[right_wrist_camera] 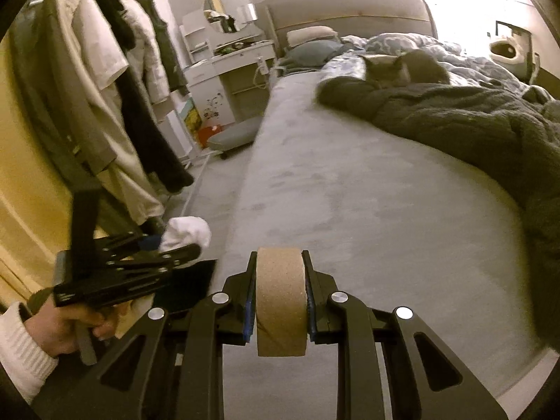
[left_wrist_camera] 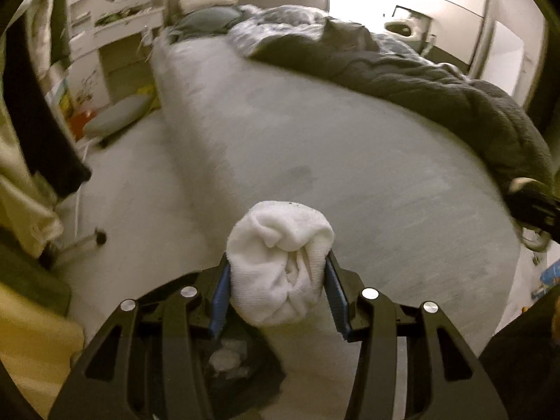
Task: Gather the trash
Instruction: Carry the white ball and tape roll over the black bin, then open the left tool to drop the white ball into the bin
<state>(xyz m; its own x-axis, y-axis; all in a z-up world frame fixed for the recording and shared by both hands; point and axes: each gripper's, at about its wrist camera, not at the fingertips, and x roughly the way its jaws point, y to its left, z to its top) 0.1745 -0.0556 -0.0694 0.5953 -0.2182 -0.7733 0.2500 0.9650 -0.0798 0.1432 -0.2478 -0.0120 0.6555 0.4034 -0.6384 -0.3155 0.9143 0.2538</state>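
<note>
In the left wrist view my left gripper [left_wrist_camera: 278,266] is shut on a balled-up white sock [left_wrist_camera: 280,262], its blue pads pressing both sides, over the bed's near corner. Below it a dark bag [left_wrist_camera: 241,367] with pale scraps inside shows between the fingers. In the right wrist view my right gripper [right_wrist_camera: 278,273] is shut on a brown cardboard roll [right_wrist_camera: 279,297], held on edge above the grey mattress [right_wrist_camera: 367,210]. The left gripper [right_wrist_camera: 175,248] with the white sock [right_wrist_camera: 187,236] appears at the lower left there, held by a hand in a white sleeve [right_wrist_camera: 21,353].
A dark duvet [right_wrist_camera: 455,119] with a cat [right_wrist_camera: 402,66] lying on it covers the bed's right half. Clothes hang on a rack [right_wrist_camera: 115,98] at the left. A white vanity with a round mirror [right_wrist_camera: 227,8] and a grey floor cushion [right_wrist_camera: 232,138] stand beyond.
</note>
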